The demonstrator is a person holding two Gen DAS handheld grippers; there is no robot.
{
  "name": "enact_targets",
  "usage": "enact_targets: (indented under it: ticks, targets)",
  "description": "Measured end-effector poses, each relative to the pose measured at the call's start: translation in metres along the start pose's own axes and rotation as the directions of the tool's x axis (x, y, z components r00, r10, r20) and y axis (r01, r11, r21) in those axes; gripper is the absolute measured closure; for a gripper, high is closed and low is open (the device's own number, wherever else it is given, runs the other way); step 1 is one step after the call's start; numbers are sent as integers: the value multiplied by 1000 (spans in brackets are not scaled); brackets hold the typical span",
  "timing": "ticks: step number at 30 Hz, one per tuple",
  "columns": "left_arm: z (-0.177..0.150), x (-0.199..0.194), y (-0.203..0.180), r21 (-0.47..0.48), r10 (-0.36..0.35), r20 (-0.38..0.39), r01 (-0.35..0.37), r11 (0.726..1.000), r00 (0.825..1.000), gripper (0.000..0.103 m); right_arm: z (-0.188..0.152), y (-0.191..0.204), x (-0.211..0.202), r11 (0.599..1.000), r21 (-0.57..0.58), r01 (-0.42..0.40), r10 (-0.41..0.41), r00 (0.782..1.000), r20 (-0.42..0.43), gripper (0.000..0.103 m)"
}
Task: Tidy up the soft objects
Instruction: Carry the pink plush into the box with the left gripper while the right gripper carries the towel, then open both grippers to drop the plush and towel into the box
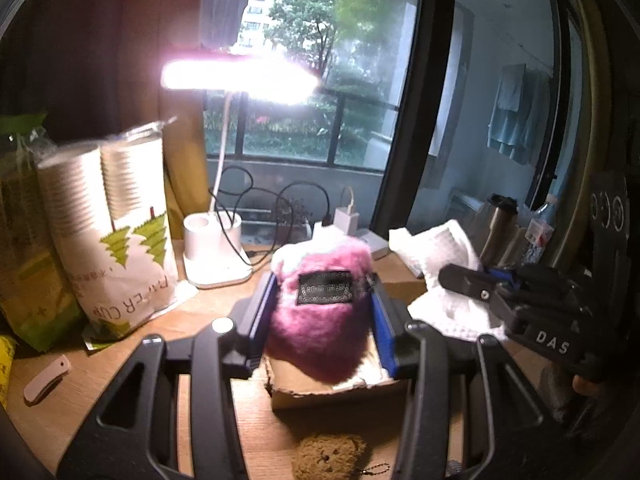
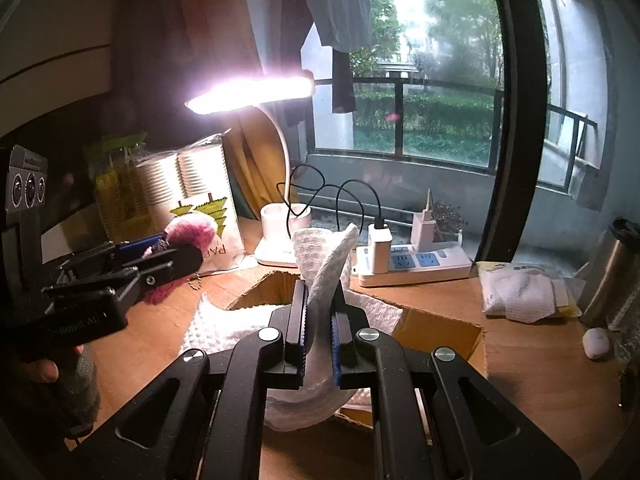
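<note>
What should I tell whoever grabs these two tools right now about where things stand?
Left tool: shut on the pink plush pouch, held over the cardboard box.
Right tool: shut on a white towel, over the same box.
Done: both items gripped, nothing released yet.
Left: release both into the box; the brown plush toy lies on the desk in front.

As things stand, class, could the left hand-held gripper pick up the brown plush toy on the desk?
Probably not: the left hand-held gripper is already shut on the pink furry pouch; the brown plush toy lies beneath it.
</note>
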State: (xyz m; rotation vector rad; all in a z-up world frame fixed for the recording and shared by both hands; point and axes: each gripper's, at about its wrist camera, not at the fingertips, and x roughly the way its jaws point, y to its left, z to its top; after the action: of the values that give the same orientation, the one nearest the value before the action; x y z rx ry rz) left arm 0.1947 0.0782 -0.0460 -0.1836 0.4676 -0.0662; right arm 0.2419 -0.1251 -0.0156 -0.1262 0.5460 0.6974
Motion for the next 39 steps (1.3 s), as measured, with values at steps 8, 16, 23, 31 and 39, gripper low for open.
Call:
enact_targets:
  ticks: [8,16,23,31,39]
  targets:
    - [-15,32,5,-24,2,-70,-4,1000,998,58,-7,-5,31,999,16,-30,31,999,-40,93]
    - [-30,55,3,-19,1,-126,-3,1000,992,58,-15,-12,54,994,64,-91,95,993,-67,93]
    - [-36,69,7,-32,1,-165,-7,999,986,57,-21,-15,78,982,116,-149,160,982,-97,93]
    - [-41,79,11,-49,4,-202,-14,999,979,52,-29,-25,97,965,188,-185,211,969,-130,93]
    - [-40,78,12,-50,1,-206,-12,999,978,51,-41,-34,122,952,262,-157,214,955,-206,93]
